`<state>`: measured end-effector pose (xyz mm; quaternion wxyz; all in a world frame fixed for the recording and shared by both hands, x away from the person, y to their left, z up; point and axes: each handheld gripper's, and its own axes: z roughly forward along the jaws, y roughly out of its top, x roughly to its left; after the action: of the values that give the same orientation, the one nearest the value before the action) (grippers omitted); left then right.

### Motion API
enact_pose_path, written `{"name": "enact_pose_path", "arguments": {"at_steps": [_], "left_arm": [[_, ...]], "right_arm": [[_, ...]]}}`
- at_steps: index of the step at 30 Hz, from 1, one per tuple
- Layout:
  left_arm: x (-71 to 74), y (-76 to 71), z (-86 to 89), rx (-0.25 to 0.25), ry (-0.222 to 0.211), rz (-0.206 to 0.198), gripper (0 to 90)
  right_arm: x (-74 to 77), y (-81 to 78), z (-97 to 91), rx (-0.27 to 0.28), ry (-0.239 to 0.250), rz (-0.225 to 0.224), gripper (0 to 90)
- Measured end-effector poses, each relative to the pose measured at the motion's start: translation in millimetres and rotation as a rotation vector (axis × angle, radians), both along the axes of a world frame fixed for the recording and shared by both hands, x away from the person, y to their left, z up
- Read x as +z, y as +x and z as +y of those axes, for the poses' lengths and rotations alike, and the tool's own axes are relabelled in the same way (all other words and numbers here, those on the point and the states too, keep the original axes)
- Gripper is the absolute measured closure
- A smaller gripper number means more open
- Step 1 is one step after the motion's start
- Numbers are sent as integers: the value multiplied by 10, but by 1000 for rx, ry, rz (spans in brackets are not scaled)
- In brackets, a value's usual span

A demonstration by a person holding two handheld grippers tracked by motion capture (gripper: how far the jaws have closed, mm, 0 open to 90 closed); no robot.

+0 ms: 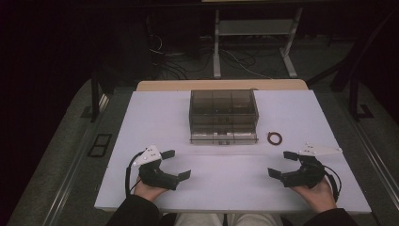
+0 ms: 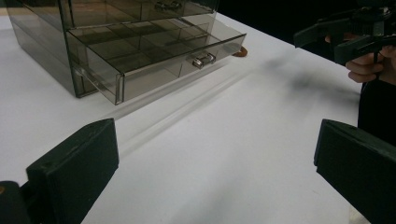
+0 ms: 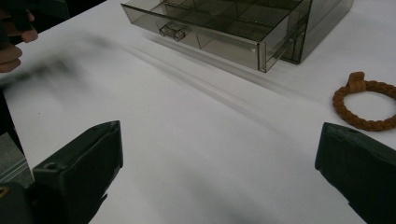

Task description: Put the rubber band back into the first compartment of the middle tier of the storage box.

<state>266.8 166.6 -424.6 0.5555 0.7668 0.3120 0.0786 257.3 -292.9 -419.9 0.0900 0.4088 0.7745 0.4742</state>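
Left gripper [image 1: 176, 164]: held in the person's left hand at the near left of the table; jaws wide apart with nothing between them, pointing toward the table's middle. In the left gripper view its two black jaws rise at the lower corners over bare white surface.

Right gripper [image 1: 282, 164]: held in the person's right hand at the near right of the table, facing the left one; jaws wide apart, clamped on nothing. In the right gripper view the jaws frame bare table, with the bracelet above the right jaw.

Table [image 1: 221, 179]: white top, bare between the two grippers.

Bracelet [image 1: 275, 138]: small brown braided ring lying flat on the table, beyond the right gripper and just beside the right end of the drawer front, apart from both. Its knot shows at the top of the ring in the right gripper view [image 3: 363, 101].

Drawer [image 1: 224, 136]: bottom drawer of the box, pulled out toward the person; divided into compartments, small clear handle at the middle of its front.

Drawer box [image 1: 223, 108]: smoke-tinted clear plastic cabinet, upright at the middle of the table's far half, beyond both grippers.

Floor [image 1: 61, 165]: grey, around the table; cables and desk legs beyond the far edge.
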Motion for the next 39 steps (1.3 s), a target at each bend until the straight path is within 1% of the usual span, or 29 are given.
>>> {"name": "enact_pose_path", "arguments": {"at_steps": [5, 9, 11, 13, 16, 22, 29, 31, 39], "left_arm": [[1, -2, -1, -2, 4, -2, 0], [-1, 0, -4, -1, 4, 0, 0], [-1, 0, -5, -1, 5, 0, 0], [-1, 0, -5, 0, 7, 0, 0], [-4, -1, -9, 4, 11, 2, 0], [-5, -7, -14, 4, 12, 0, 0], [-10, 1, -14, 4, 7, 4, 0], [-9, 4, -12, 6, 10, 2, 0], [-10, 5, -5, 13, 2, 6, 0]], "right_arm": [[2, -2, -1, 1, -7, -4, 3], [8, -2, 0, 15, -1, 2, 3], [9, -2, -1, 15, 0, -2, 3], [15, -6, 2, 16, 7, 4, 3], [24, -17, 11, 21, -5, 5, 3], [35, -33, 14, 20, -7, 13, 3], [56, -50, 44, 40, -41, 20, 3], [63, -54, 32, 40, -46, 25, 3], [107, -65, -52, 30, -61, 41, 3]]}}
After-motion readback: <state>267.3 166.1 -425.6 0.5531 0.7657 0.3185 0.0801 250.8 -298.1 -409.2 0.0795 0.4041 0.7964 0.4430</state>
